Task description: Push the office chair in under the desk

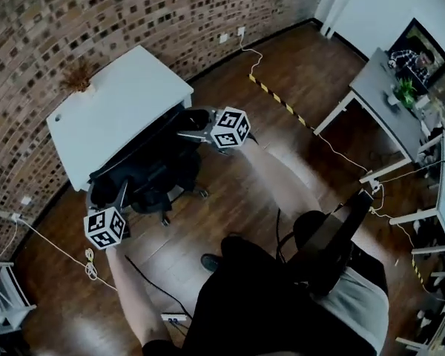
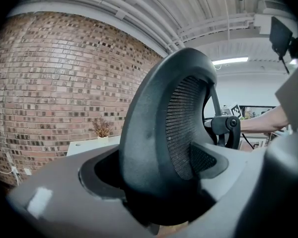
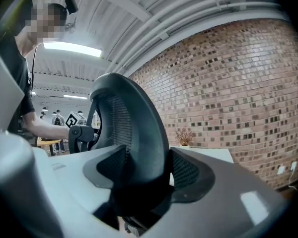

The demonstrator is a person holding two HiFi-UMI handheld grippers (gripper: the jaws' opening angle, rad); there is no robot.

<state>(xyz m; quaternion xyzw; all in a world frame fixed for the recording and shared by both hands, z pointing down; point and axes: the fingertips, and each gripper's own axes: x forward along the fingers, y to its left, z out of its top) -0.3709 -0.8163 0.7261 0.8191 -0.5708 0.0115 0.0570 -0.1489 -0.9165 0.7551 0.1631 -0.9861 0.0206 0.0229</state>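
Office chair (image 1: 154, 170): black, mesh back. Seat end sits partly under white desk (image 1: 119, 99); back sticks out twd the person. Brick wall (image 1: 133, 6) behind desk, dried plant (image 1: 78, 76) on its far corner.

L gripper (image 1: 122, 199): level, clenched on one side rim of backrest (image 2: 154, 128). In left gripper view the rim stands upright btwn L fingers (image 2: 49, 197) and fills the gap. Mesh face is twd the right-hand finger, solid shell twd the left-hand one. Pads look pressed on both sides. Desk edge + plant lie past the fingertips, beyond the rim.

R gripper (image 1: 196, 124): level, clenched on the opp. side rim of same backrest. In right gripper view the rim rises btwn R fingers (image 3: 248, 197), mesh twd the left-hand finger, pads tight on it. Desk top just past the right-hand fingertip.

Each gripper view shows the other gripper's marker cube across the backrest, so the chair back is held btwn the two grippers, one per side.
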